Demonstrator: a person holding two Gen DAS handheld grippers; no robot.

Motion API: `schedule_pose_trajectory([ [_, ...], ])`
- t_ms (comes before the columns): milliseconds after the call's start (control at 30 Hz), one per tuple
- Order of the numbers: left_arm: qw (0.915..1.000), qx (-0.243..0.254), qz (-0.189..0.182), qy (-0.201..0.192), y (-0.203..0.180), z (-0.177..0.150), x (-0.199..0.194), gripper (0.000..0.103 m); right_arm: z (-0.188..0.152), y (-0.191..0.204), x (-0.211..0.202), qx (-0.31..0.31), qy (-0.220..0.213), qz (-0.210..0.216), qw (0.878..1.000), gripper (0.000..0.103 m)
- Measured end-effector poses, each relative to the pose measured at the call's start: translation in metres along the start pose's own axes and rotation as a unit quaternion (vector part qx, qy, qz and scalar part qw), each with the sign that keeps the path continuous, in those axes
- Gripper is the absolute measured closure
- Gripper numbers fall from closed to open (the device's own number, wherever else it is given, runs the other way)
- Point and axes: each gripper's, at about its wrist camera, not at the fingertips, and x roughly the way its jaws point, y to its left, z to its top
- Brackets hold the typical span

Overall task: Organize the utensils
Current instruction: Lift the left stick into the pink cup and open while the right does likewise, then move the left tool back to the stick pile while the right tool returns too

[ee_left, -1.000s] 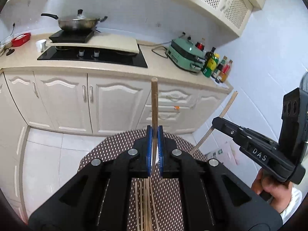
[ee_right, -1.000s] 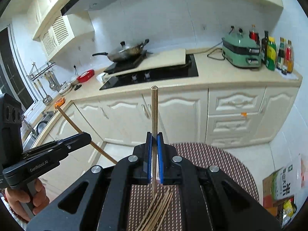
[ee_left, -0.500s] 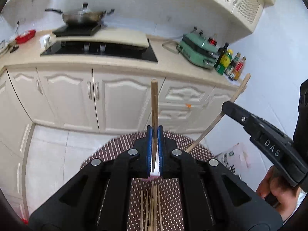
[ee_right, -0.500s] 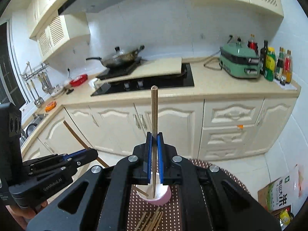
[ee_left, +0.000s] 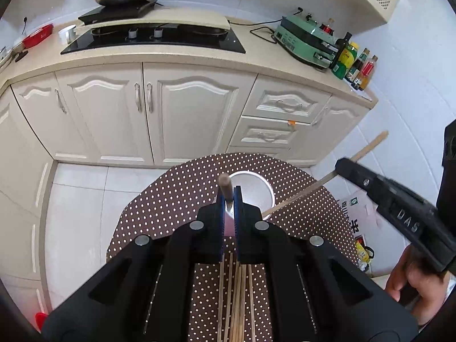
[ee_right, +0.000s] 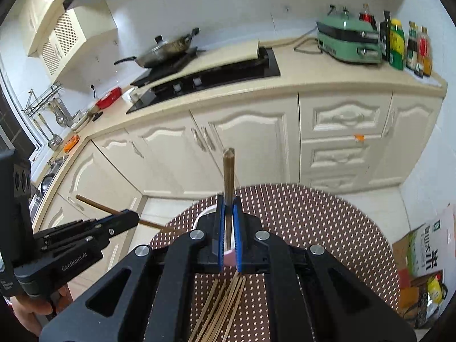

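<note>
In the left wrist view my left gripper (ee_left: 229, 196) is shut on a brown chopstick (ee_left: 224, 185) that points steeply down over a pink cup (ee_left: 256, 188) with a white inside. The right gripper (ee_left: 340, 166) comes in from the right, shut on a pale chopstick (ee_left: 367, 149) whose lower end reaches the cup's rim. From the right wrist view, the right gripper (ee_right: 228, 202) pinches its chopstick (ee_right: 229, 171) upright above the cup (ee_right: 206, 213), which the fingers mostly hide. The left gripper (ee_right: 132, 218) shows at the left. Several loose chopsticks (ee_left: 238, 299) lie under the grippers.
The cup and chopsticks rest on a round table with a brown dotted cloth (ee_left: 171, 199). Cream kitchen cabinets (ee_left: 171, 108) stand behind, topped by a black hob (ee_left: 154, 37), a pan and a green appliance (ee_left: 307, 40). A cardboard box (ee_right: 424, 245) sits on the floor at the right.
Both grippers have come down and tipped further downward with their chopsticks. The cup, unseen a second ago, now sits right behind the fingertips, and the two chopsticks have closed in on it.
</note>
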Motion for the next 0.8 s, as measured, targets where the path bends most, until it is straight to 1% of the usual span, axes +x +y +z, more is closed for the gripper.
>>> schedule_pose_trajectory([
  [133,0.9999,0.008,0.001,0.009,-0.002,-0.005,0.002,0.096,-0.009,-0.002,0.006,0.016,0.021,0.005,1.0,0.098],
  [233,0.9998,0.01,-0.001,0.018,-0.003,-0.009,0.003,0.096,-0.013,-0.005,0.008,0.025,0.031,0.007,0.999,0.097],
  [267,0.9997,0.007,-0.005,0.021,-0.002,-0.011,0.003,0.096,-0.015,-0.006,0.008,0.031,0.034,0.009,0.999,0.095],
  [367,0.9995,0.006,-0.004,0.03,-0.002,-0.014,0.003,0.095,-0.018,-0.007,0.007,0.044,0.039,0.012,0.998,0.095],
  [400,0.9995,0.008,-0.003,0.032,-0.002,-0.015,0.003,0.092,-0.019,-0.007,0.007,0.048,0.04,0.012,0.998,0.095],
  [467,0.9996,0.012,0.002,0.027,-0.003,-0.017,-0.001,0.074,-0.02,-0.008,0.006,0.059,0.042,0.015,0.997,0.094],
  [500,0.9997,0.011,0.002,0.024,-0.002,-0.019,-0.004,0.049,-0.021,-0.008,0.005,0.064,0.043,0.015,0.997,0.092],
  [533,0.9998,0.009,0.002,0.015,-0.002,-0.02,-0.008,0.043,-0.022,-0.009,0.005,0.066,0.042,0.015,0.997,0.091],
  [700,0.9998,0.009,-0.003,0.015,0.002,-0.025,-0.015,0.043,-0.028,-0.007,-0.004,0.073,0.039,0.015,0.996,0.08],
  [800,0.9998,0.002,-0.01,0.014,0.008,-0.033,-0.02,0.043,-0.033,-0.005,-0.011,0.073,0.036,0.015,0.997,0.078],
])
